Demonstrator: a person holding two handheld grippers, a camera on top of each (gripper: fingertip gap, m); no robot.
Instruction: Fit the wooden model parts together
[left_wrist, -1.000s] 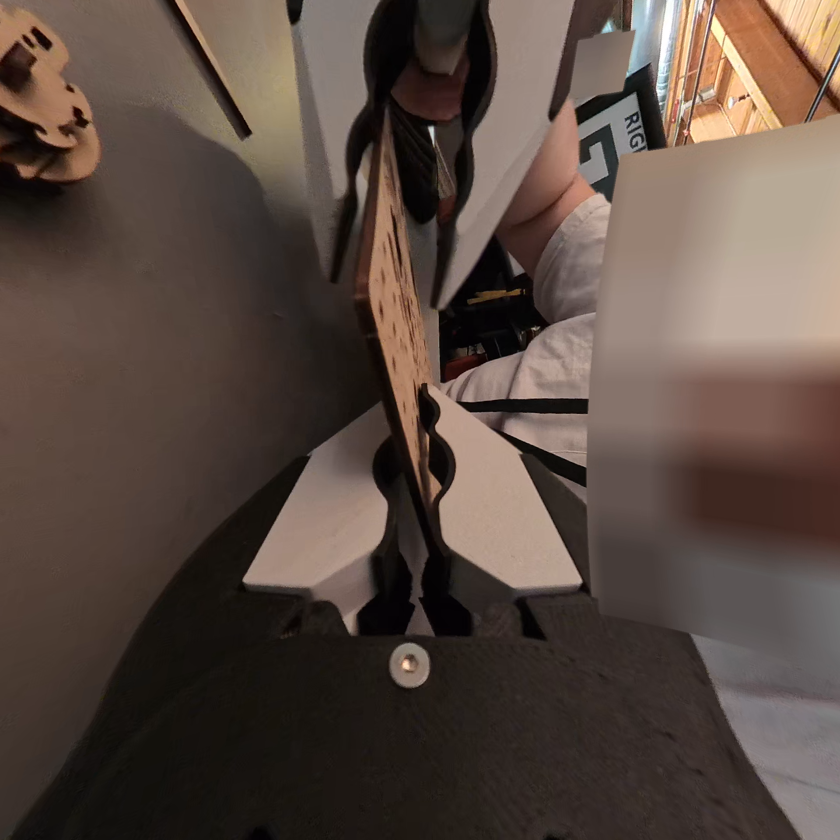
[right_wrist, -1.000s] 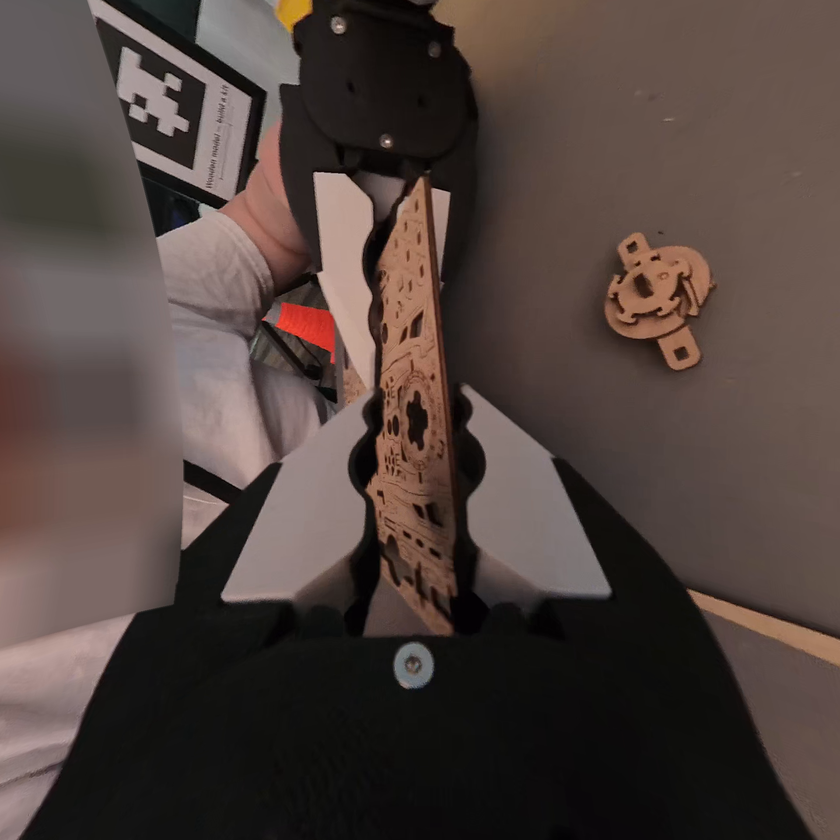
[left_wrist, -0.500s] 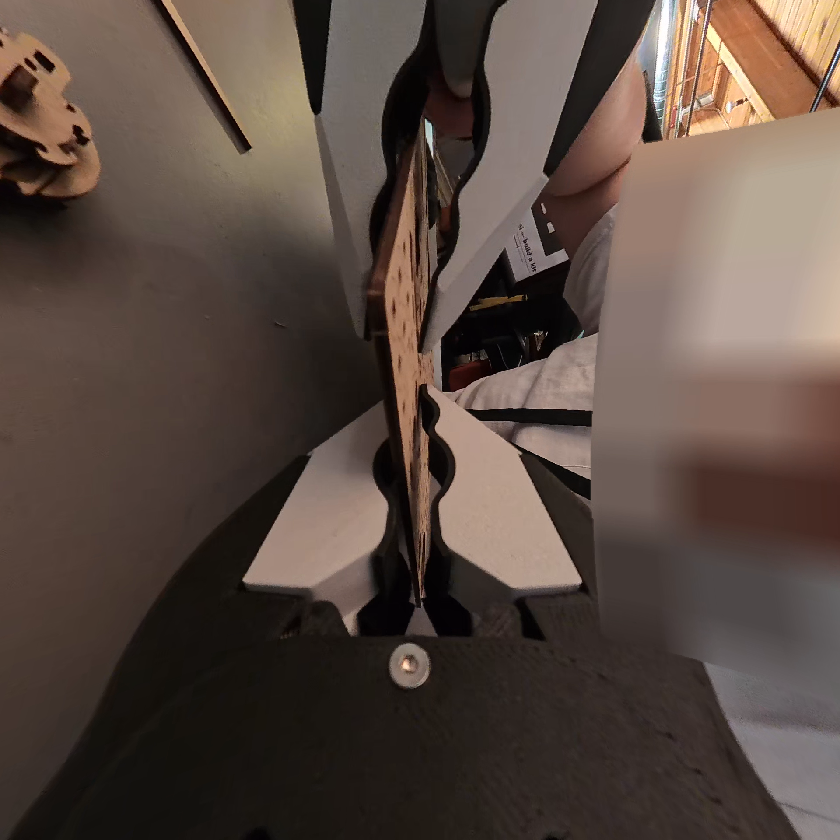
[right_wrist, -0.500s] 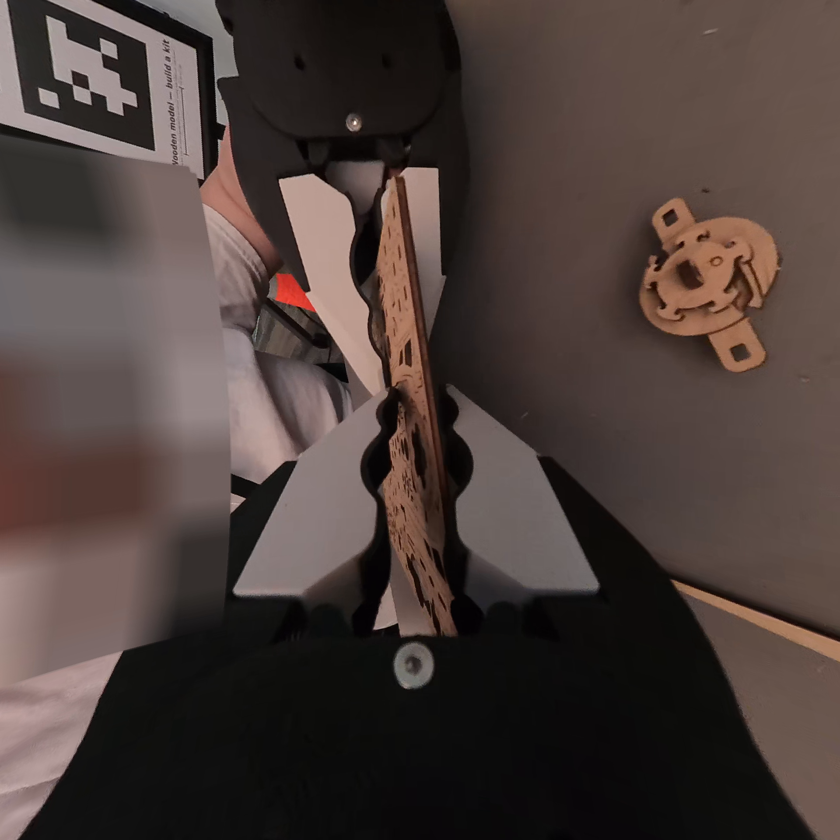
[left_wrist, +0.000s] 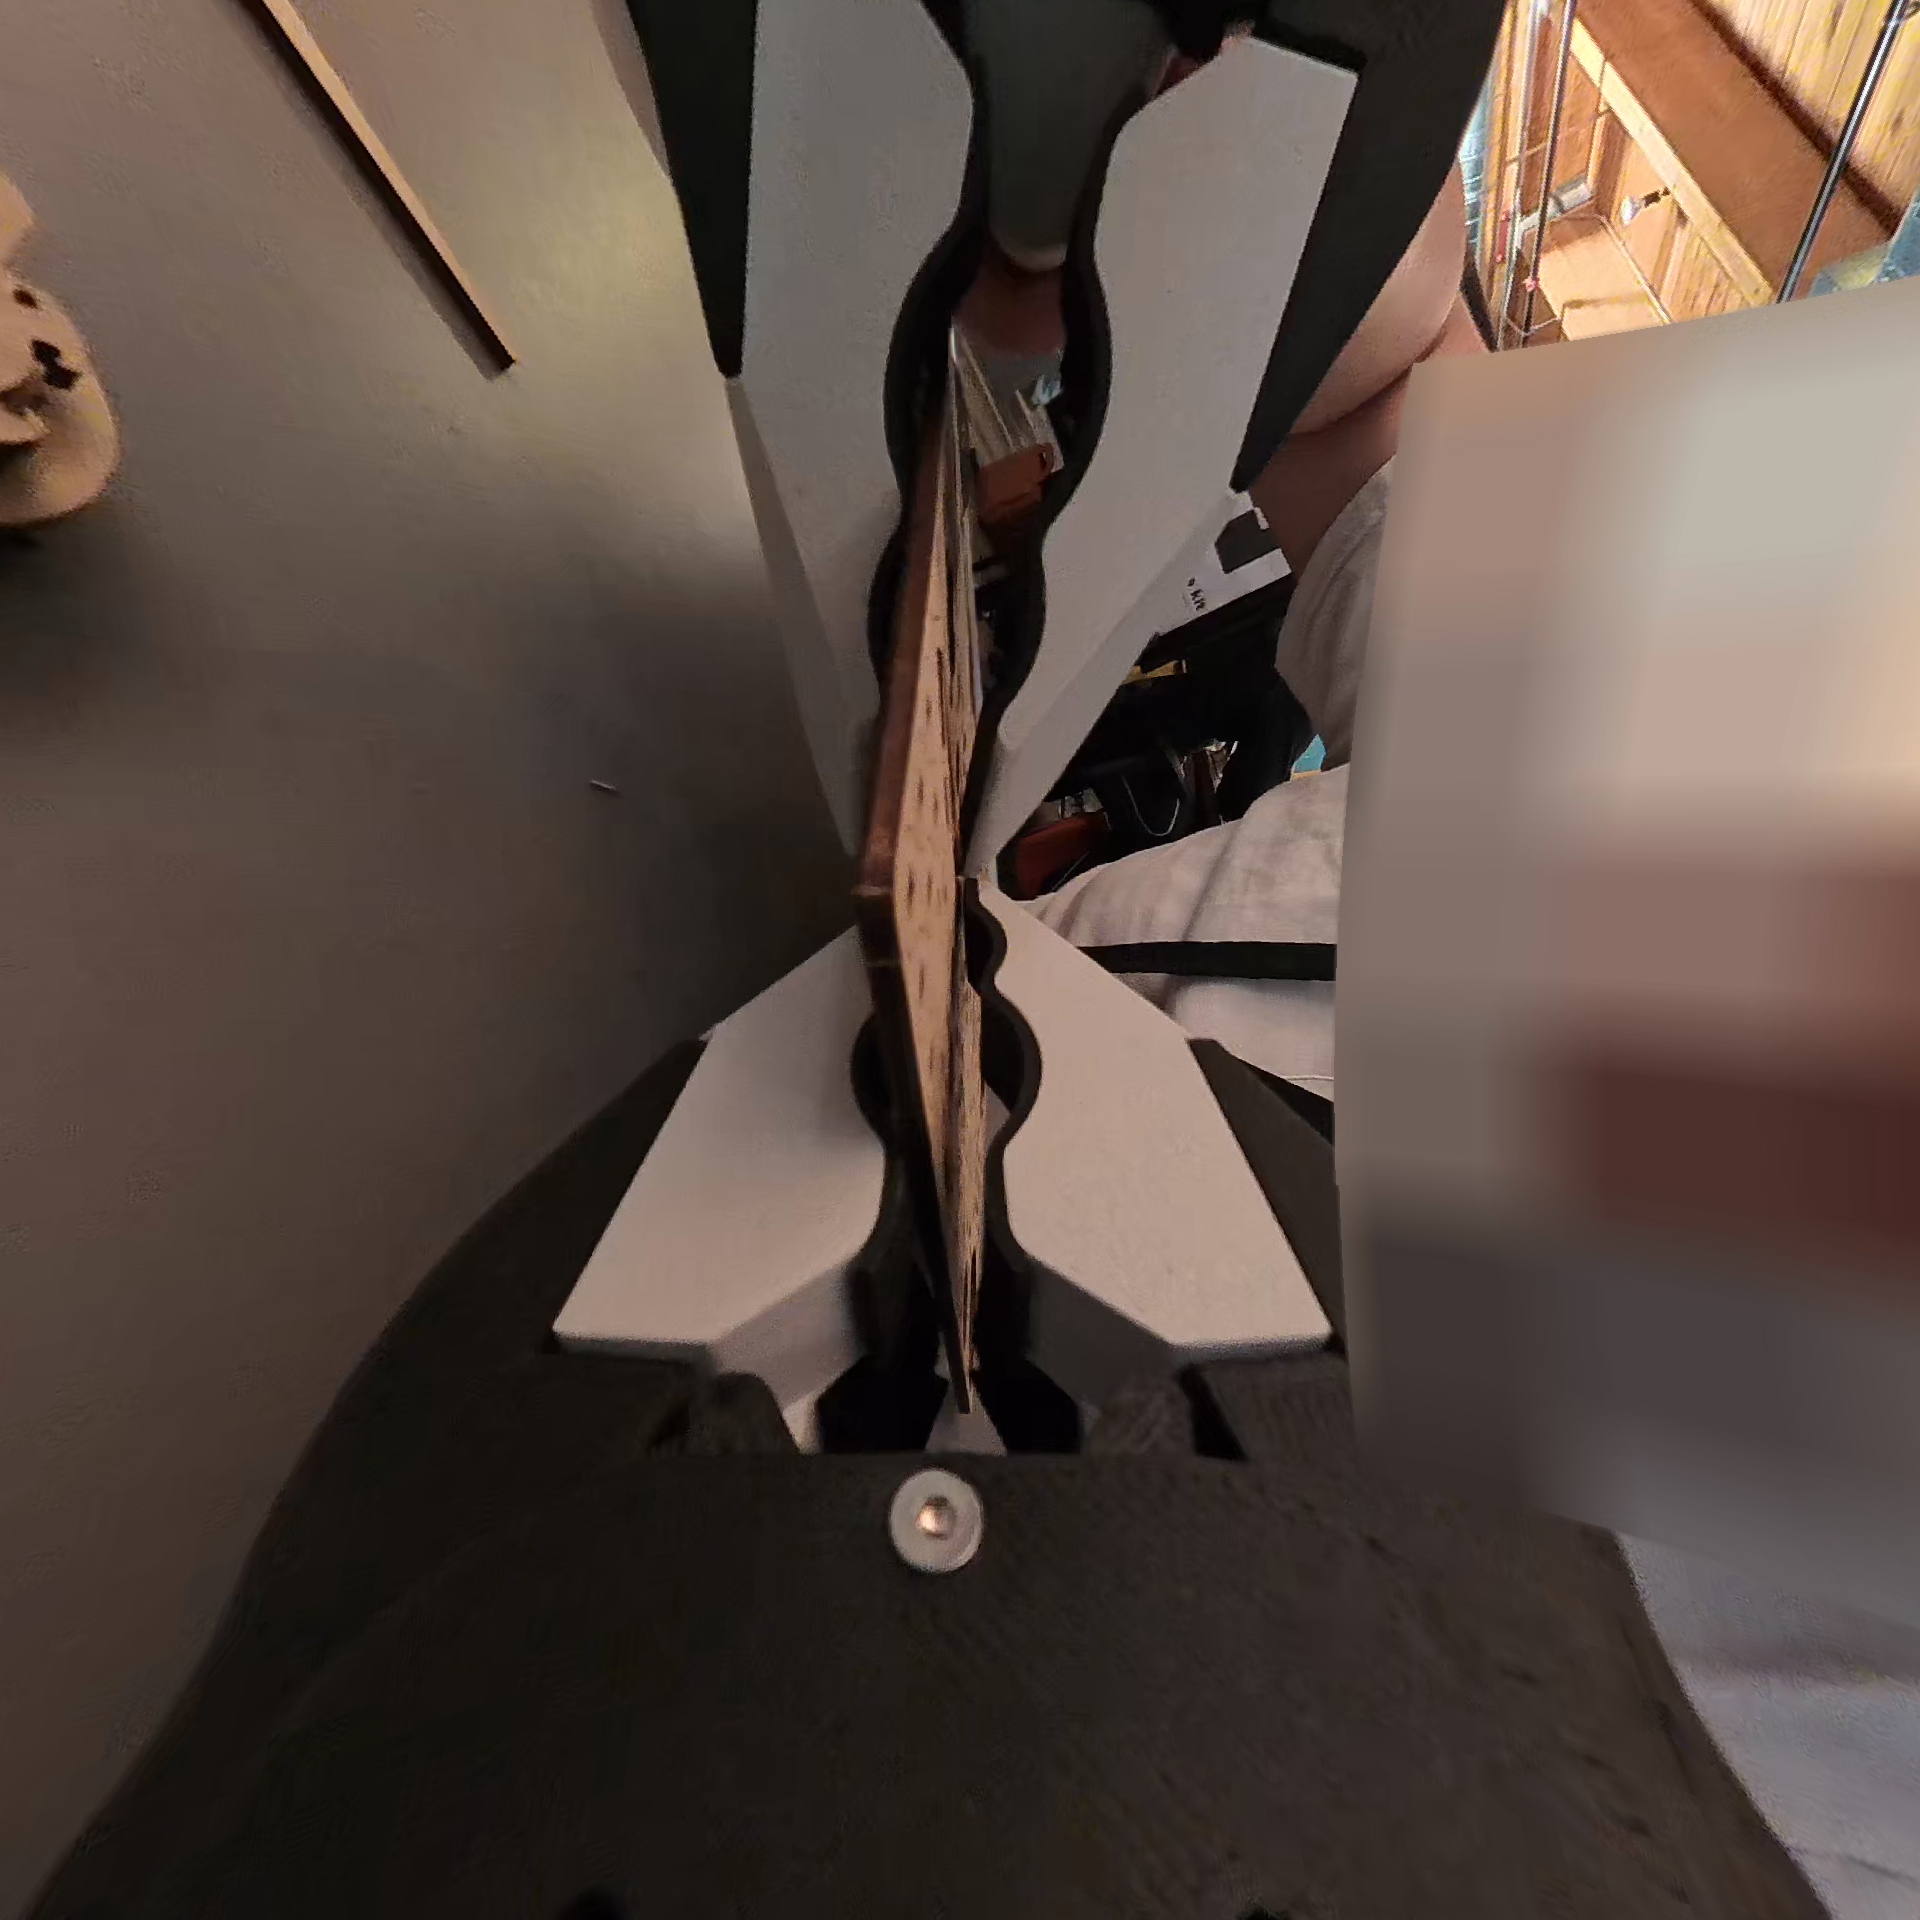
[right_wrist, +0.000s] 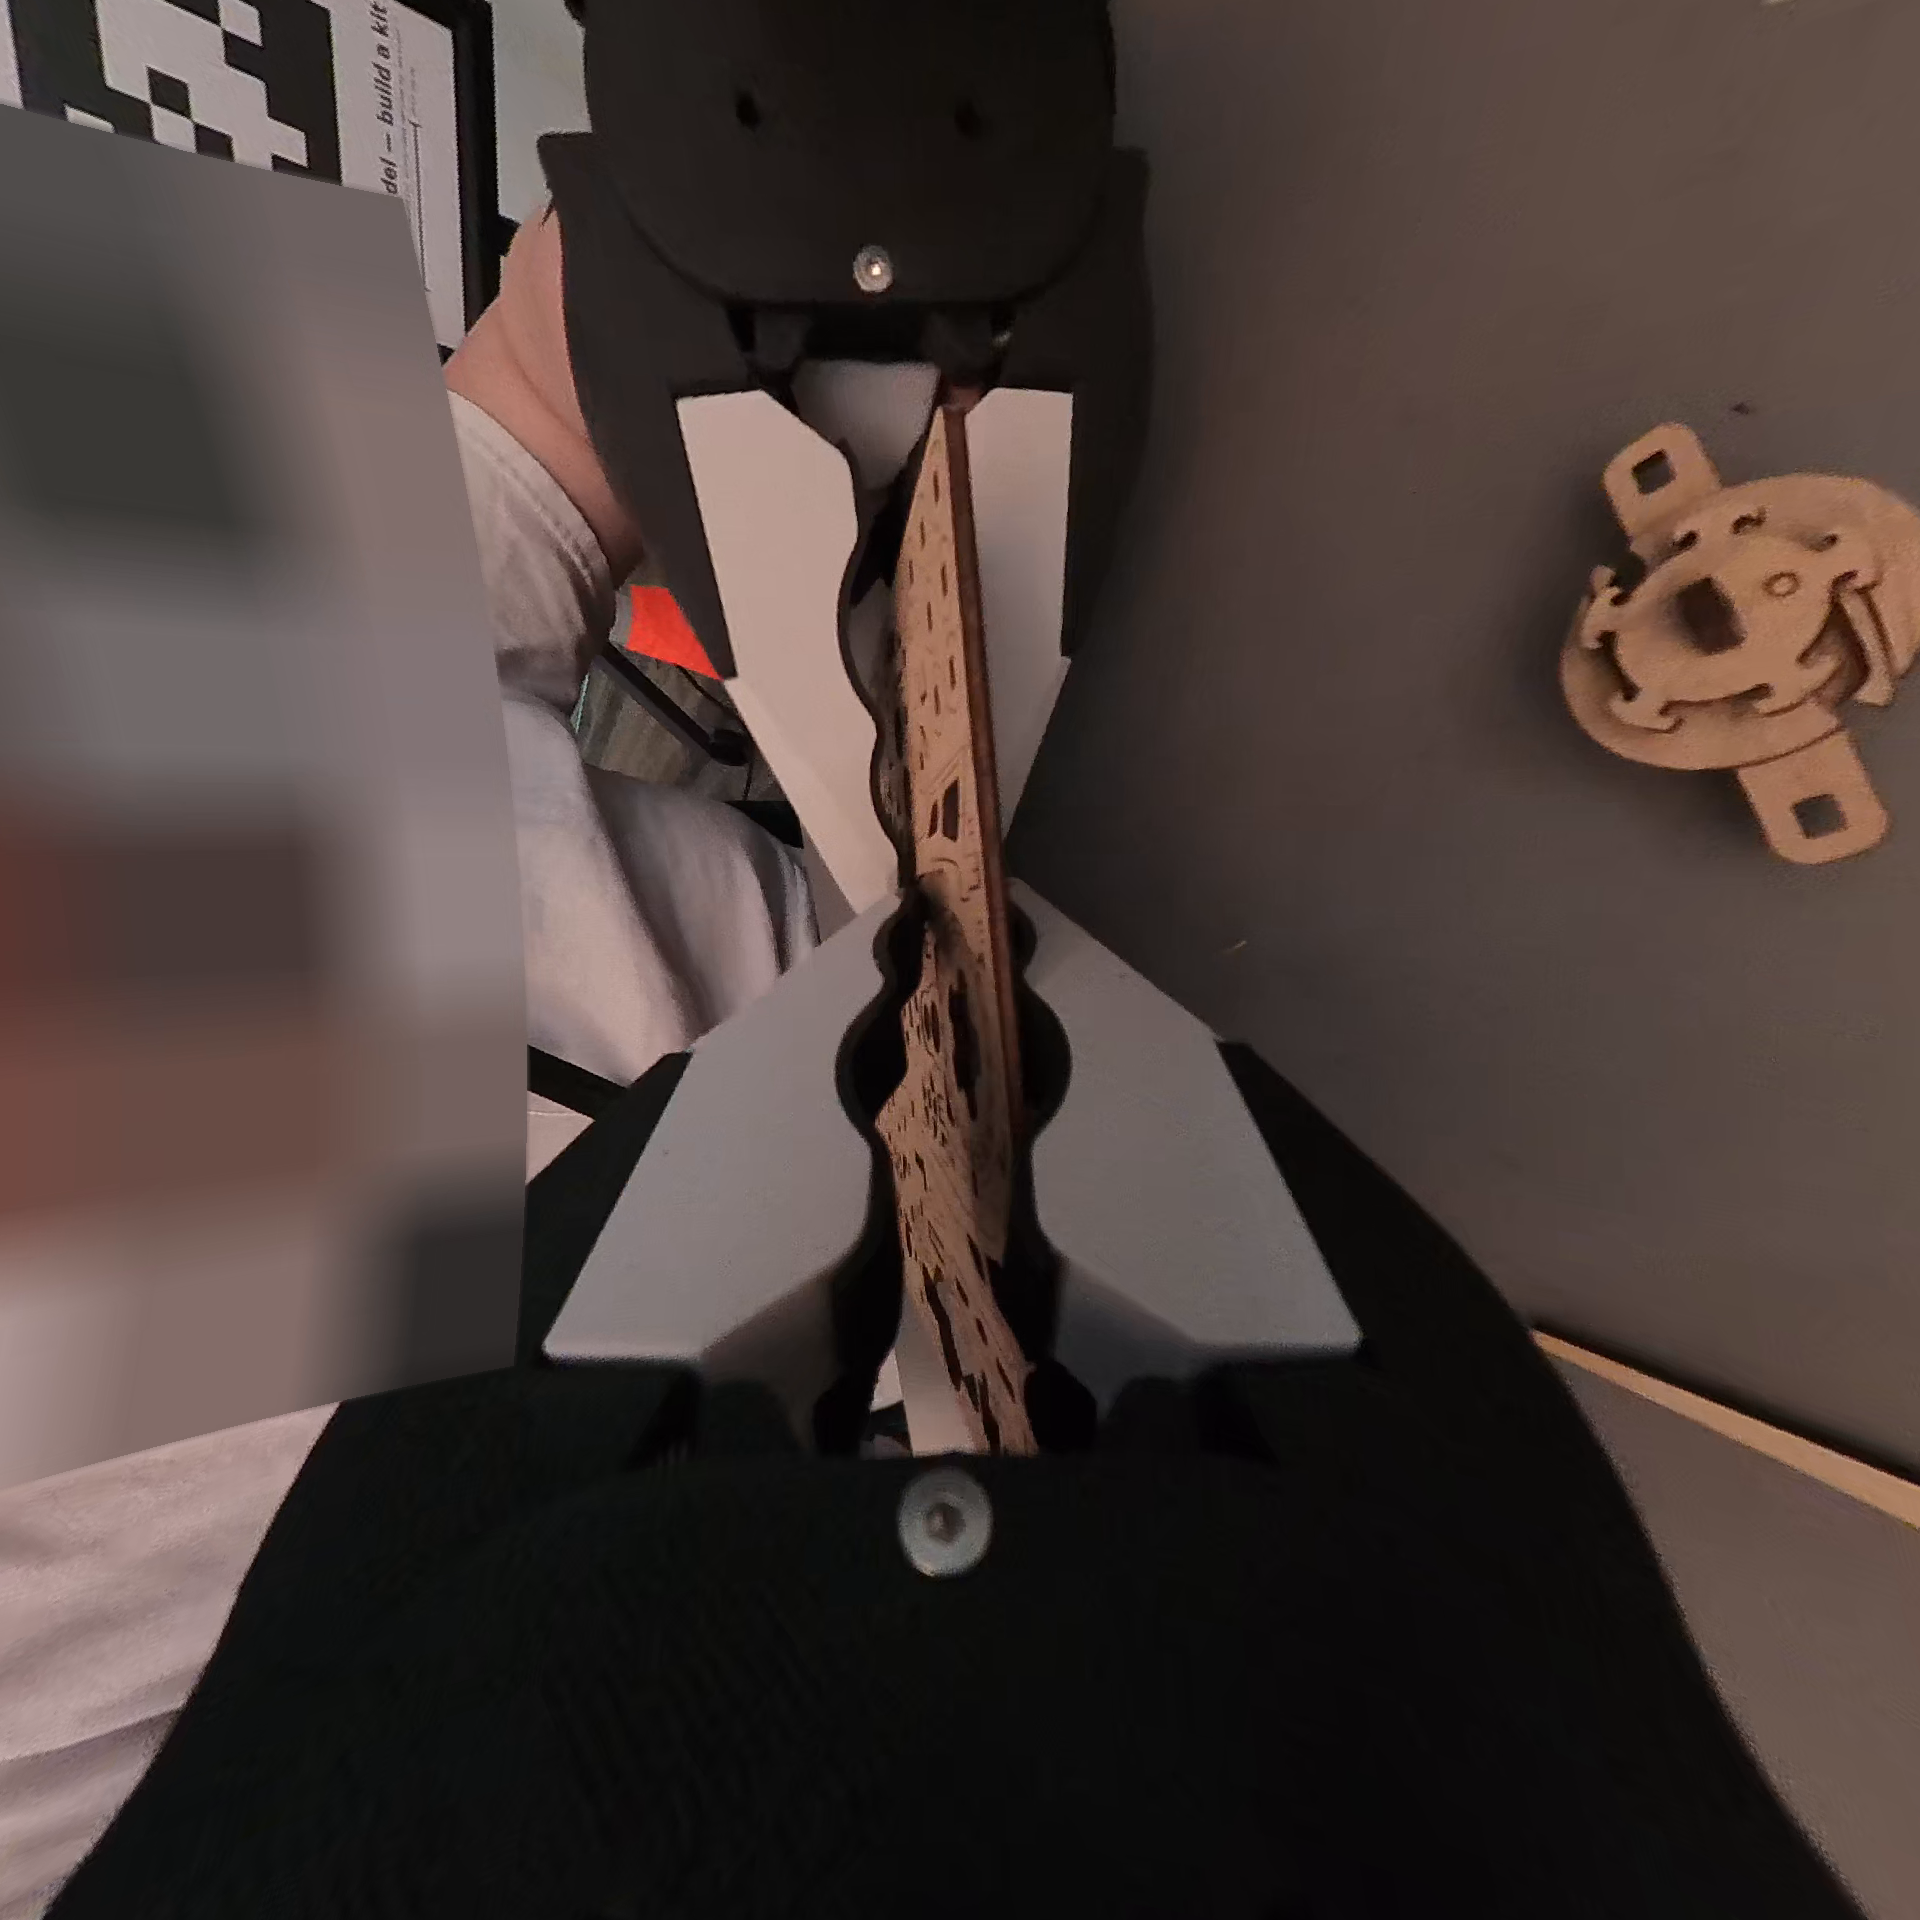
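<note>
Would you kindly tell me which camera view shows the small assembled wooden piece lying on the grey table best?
The right wrist view: the assembled wooden piece lies whole and sharp on the grey table. The left wrist view catches only a blurred sliver at its left edge.

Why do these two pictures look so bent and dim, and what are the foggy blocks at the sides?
Both views use wide-angle lenses, so edges bow. Left wrist view: the wooden sheet in the left claw is sharp, the round wooden assembly at the edge smeared, the grey table shadowed. Right wrist view: dim, with the right claw dark; the assembly is clearer. The foggy blocks were added afterwards.
</note>
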